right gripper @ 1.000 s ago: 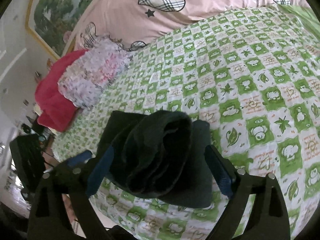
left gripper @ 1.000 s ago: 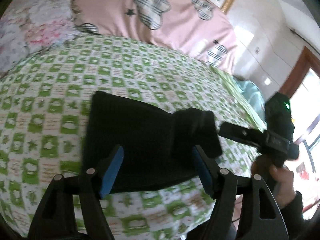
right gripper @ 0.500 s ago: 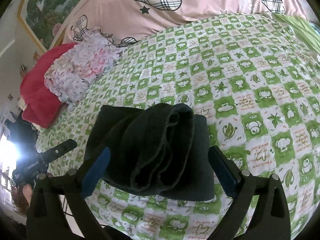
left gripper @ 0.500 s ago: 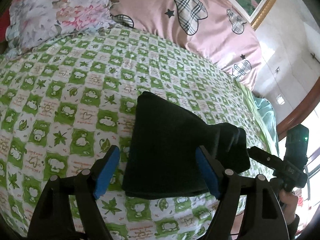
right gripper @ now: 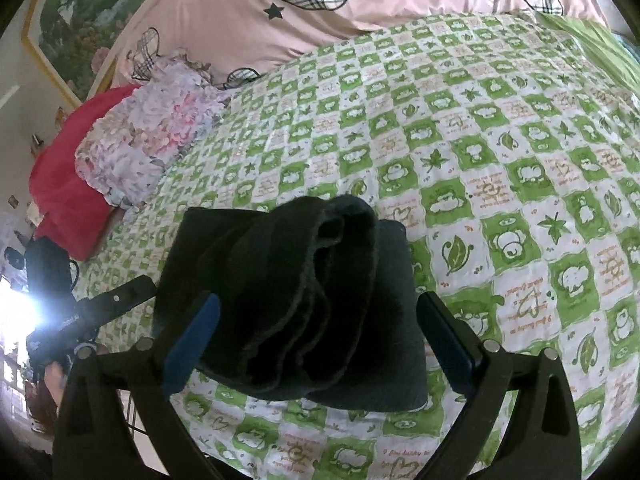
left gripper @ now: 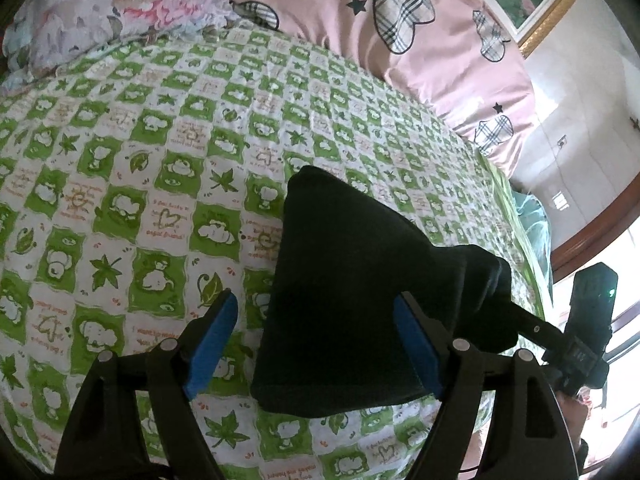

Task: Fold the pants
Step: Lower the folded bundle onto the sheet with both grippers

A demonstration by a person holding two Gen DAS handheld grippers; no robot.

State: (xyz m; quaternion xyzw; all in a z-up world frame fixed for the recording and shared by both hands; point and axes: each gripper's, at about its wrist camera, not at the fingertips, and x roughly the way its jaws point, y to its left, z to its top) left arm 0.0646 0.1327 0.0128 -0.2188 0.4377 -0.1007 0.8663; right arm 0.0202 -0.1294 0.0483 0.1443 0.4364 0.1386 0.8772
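Note:
The black pants (left gripper: 352, 300) lie folded into a compact bundle on the green checked bedsheet (left gripper: 140, 168), near the bed's front edge. My left gripper (left gripper: 316, 344) is open, its blue pads on either side of the bundle's near end, holding nothing. In the right wrist view the pants (right gripper: 304, 304) show their layered folded end facing me. My right gripper (right gripper: 316, 340) is open, its jaws spread wide around that end. The right gripper also shows in the left wrist view at the far right (left gripper: 576, 332).
A pink quilt with plaid hearts (left gripper: 400, 28) and a floral pillow (left gripper: 100, 12) lie at the head of the bed. A red pillow (right gripper: 64, 176) lies under the floral one (right gripper: 148, 136). The bed edge runs just below the pants.
Both grippers have drawn back and risen a little from the bundle. The left view has swung left, showing more sheet. The pants have stayed in place.

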